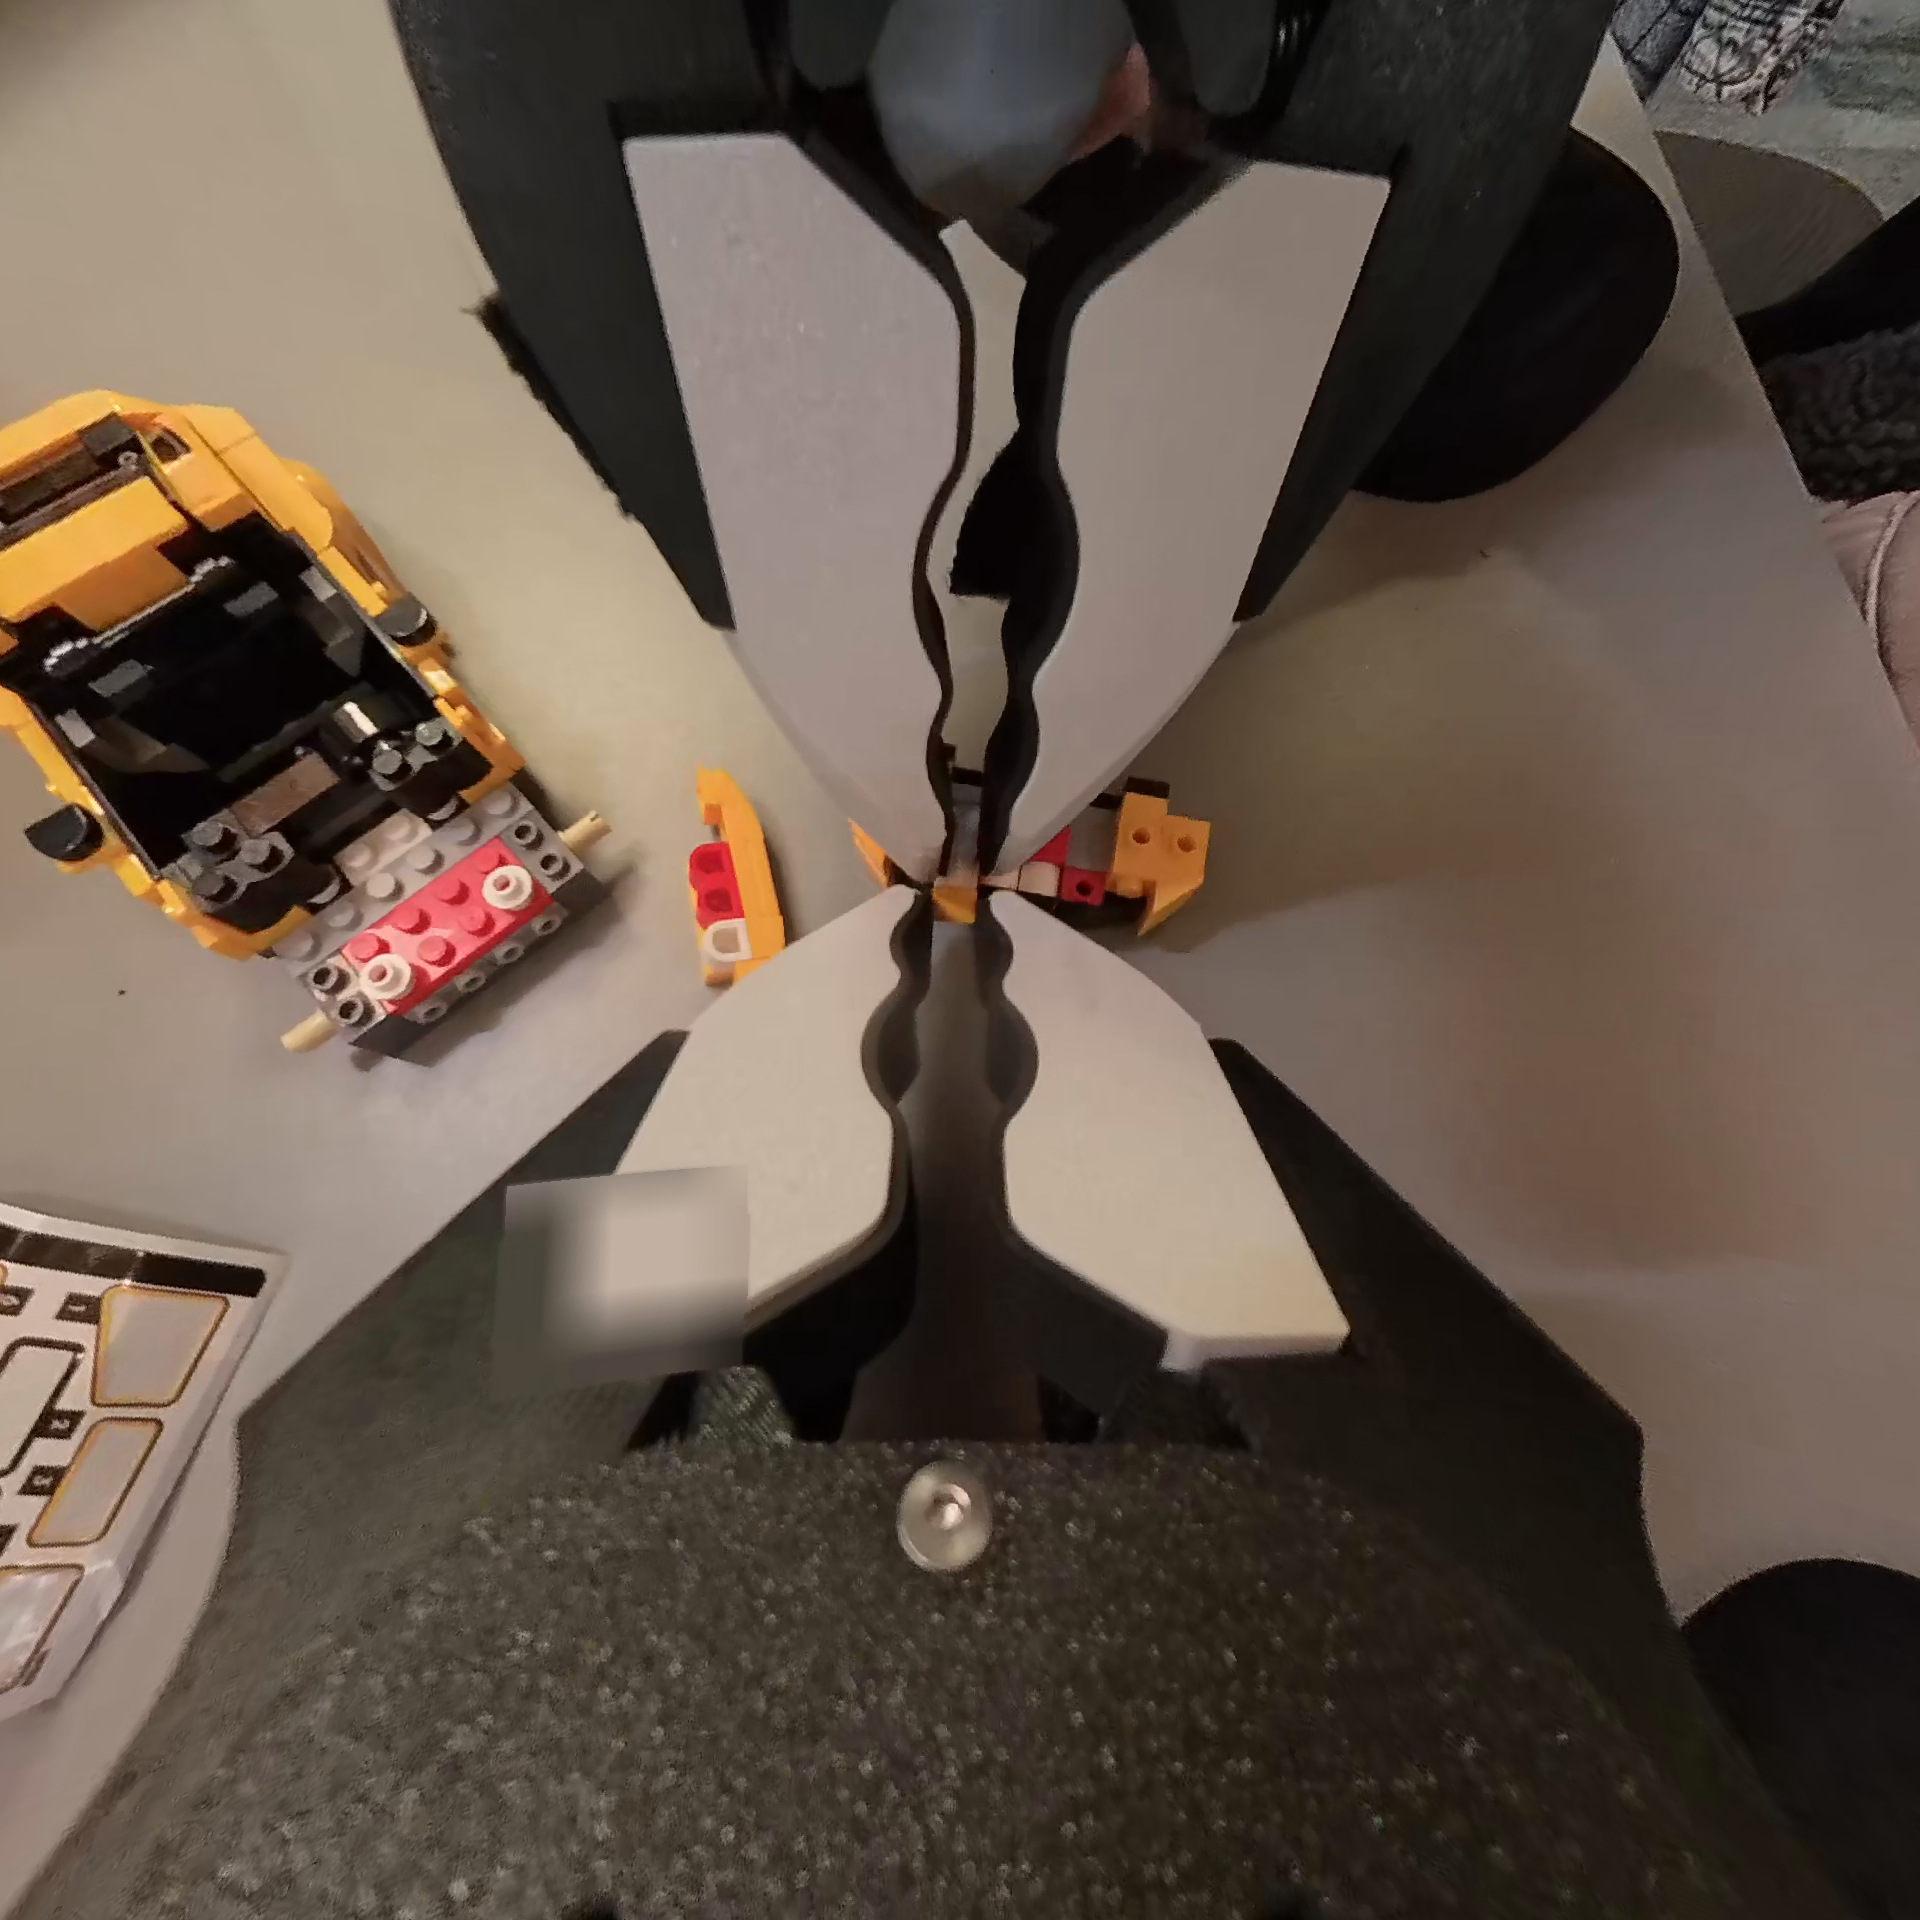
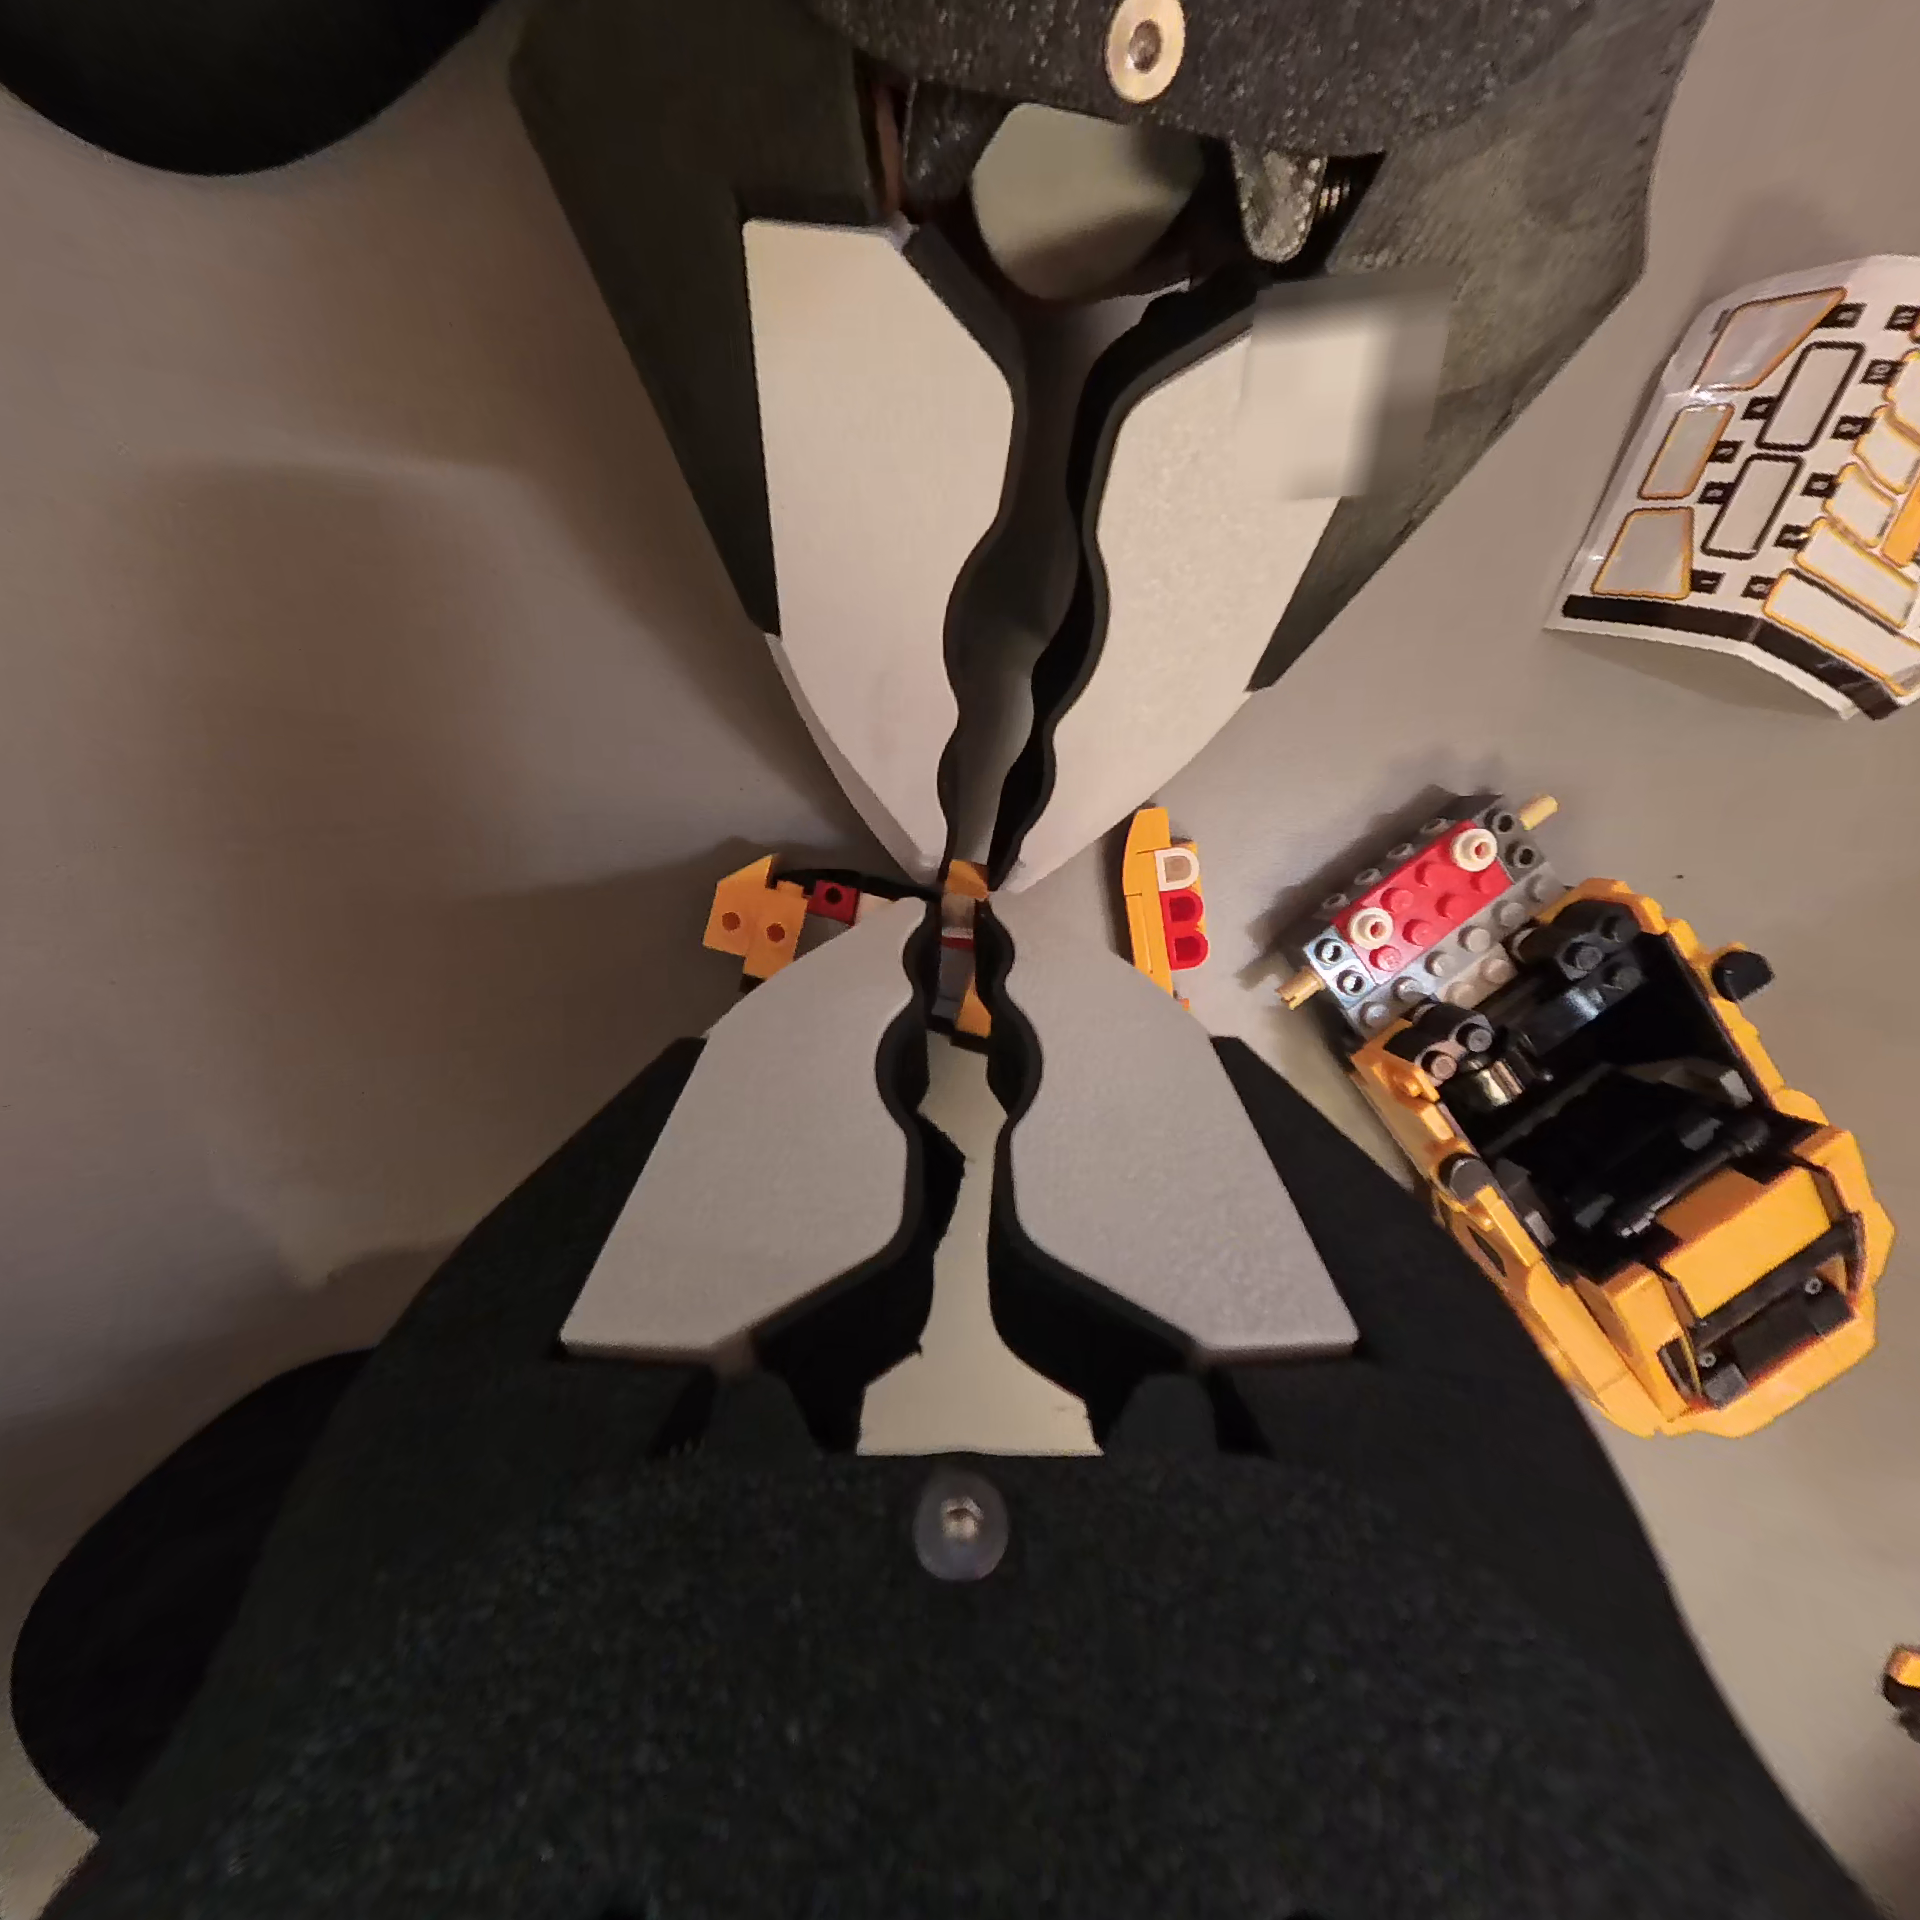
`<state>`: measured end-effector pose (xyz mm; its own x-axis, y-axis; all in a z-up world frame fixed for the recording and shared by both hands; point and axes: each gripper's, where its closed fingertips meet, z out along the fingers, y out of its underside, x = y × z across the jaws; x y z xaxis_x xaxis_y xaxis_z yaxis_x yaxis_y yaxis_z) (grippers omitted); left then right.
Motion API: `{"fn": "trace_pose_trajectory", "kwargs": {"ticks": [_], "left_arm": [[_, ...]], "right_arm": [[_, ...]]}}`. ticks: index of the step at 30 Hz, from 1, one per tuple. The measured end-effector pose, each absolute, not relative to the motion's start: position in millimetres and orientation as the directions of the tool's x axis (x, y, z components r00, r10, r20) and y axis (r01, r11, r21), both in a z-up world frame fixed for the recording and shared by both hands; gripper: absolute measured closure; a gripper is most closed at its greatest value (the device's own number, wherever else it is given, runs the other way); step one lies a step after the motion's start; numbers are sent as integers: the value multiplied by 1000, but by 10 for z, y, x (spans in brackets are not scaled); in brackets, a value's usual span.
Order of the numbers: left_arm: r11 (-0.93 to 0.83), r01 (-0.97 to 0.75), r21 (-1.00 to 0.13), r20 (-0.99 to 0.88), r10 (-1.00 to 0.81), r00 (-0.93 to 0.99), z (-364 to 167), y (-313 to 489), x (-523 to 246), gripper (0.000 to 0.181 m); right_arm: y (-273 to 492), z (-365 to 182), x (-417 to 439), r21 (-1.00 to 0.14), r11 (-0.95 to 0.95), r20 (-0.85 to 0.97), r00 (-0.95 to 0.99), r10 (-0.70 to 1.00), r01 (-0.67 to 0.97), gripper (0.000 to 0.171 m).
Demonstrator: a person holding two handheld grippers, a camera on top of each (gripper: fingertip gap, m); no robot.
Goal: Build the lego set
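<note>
A: Why do both claws meet tip to tip?
B: Each pinches one end of the small brick piece (image 1: 1081,868) on the table (image 1: 1455,935): left gripper (image 1: 954,904), right gripper (image 2: 961,920), probably steadying it. The yellow car (image 1: 239,686) waits nearby.

Grey table (image 1: 1455,1091): car (image 1: 239,665), sticker sheet (image 1: 94,1434).

Both grippers' fingers (image 2: 790,1101) pinch one lego sub-assembly (image 2: 750,923).
</note>
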<state>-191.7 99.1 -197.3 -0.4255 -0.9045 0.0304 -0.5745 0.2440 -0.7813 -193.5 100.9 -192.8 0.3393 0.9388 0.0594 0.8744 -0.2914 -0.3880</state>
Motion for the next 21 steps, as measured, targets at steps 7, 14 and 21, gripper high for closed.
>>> {"fn": "trace_pose_trajectory", "kwargs": {"ticks": [7, 14, 21], "left_arm": [[207, -574, -792, 71, -903, -423, -1955, 991, -1901, 173], [226, -568, -791, 70, -890, -451, -1876, 1014, -1891, 173], [295, -568, -768, 84, -833, -547, -1911, 1030, -1942, 173]], "right_arm": [[1012, -1913, -1925, -399, -363, 7, 398, 917, 842, 168], [1028, -1820, -1905, -440, -384, 3, 429, 903, 812, 163], [966, -1988, -1688, -360, -383, 55, 429, 902, 851, 150]]}}
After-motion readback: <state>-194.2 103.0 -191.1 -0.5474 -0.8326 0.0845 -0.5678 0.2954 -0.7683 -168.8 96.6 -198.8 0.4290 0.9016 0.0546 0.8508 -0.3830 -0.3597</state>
